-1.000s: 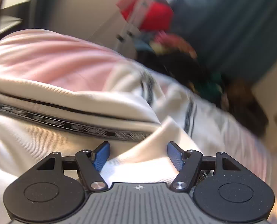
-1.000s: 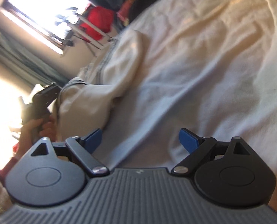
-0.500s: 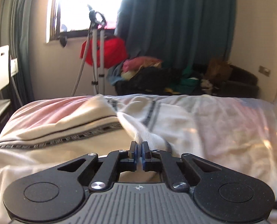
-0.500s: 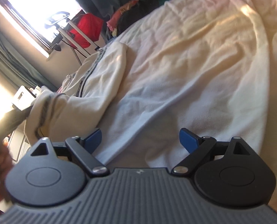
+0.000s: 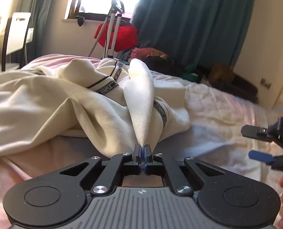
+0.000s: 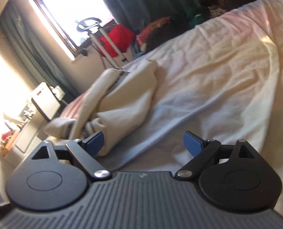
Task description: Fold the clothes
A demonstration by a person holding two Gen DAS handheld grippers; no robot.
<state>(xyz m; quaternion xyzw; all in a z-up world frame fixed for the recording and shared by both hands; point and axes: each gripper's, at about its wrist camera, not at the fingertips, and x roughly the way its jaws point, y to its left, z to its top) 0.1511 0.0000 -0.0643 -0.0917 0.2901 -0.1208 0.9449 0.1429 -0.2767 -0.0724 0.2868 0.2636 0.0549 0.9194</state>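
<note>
Black hand-held gripper (image 5: 142, 151): blue pads, silver screws, ribbed grey body.

Left gripper (image 5: 142, 151), open a second ago, now pinches a fold of the cream garment (image 5: 140, 103), drawing it taut; right gripper (image 5: 263, 148) enters its view.

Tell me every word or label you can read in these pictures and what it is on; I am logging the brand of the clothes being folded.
"SIMPLE": on the black band across the cream garment, left wrist view.
More lettering on the band's upper stretch and right stretch: too small and skewed to read.
Small emblems on both tongs' grey bodies: symbols, not words.
Right wrist view: the band is blurred; nothing reads.
</note>
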